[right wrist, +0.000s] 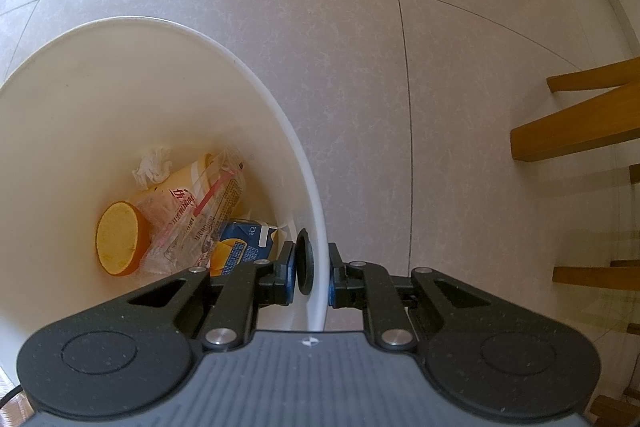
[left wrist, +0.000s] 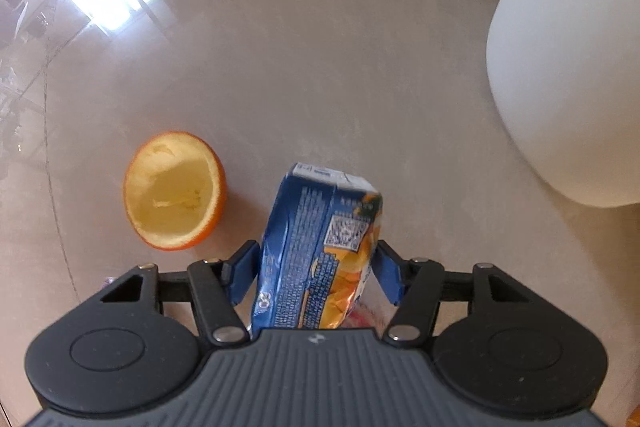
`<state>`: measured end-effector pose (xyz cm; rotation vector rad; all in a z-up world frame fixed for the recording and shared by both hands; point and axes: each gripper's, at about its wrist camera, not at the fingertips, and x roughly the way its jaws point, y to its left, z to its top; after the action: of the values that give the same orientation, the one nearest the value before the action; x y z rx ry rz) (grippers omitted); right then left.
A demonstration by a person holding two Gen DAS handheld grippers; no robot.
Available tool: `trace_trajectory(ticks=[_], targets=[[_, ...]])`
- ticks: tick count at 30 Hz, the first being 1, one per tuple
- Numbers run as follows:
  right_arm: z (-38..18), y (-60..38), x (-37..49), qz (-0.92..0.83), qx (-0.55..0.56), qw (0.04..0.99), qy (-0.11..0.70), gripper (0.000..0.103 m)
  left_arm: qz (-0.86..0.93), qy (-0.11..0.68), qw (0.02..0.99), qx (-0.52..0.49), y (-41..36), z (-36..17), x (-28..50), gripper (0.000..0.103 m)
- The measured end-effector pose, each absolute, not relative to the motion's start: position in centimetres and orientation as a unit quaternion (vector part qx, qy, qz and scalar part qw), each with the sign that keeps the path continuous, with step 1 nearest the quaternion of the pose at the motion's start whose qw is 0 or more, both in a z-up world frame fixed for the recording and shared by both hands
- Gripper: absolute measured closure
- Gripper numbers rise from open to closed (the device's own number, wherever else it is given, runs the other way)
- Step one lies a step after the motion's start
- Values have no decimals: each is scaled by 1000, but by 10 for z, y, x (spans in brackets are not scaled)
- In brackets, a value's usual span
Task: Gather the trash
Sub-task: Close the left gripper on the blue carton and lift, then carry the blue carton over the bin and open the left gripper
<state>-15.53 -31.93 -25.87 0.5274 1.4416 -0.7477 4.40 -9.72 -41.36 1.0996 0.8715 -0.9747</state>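
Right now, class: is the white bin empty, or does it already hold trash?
Not empty. The white bin already holds an orange peel half, a crumpled tissue, a clear wrapper and a blue carton.

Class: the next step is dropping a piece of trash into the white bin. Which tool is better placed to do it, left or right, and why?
Left. The left tool already grips a carton, with the bin close by. The right tool is clamped on the bin's rim, holding it, so it carries no trash.

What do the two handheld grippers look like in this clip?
Both match: the left gripper and right gripper have matte black bodies with round side discs, a ribbed grey top plate, silver pivot pins and blue pads on black fingers. No hands or sleeves show.
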Motion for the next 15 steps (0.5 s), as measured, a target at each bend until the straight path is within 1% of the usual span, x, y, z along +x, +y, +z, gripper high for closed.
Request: trace_trajectory(ticks=[7, 15], targets=[[-259, -319, -155, -328, 232, 658, 636, 86, -434, 375, 663, 480, -96, -383, 40, 44], [-259, -320, -156, -325, 233, 659, 637, 86, -443, 358, 661, 488, -100, -334, 31, 44]])
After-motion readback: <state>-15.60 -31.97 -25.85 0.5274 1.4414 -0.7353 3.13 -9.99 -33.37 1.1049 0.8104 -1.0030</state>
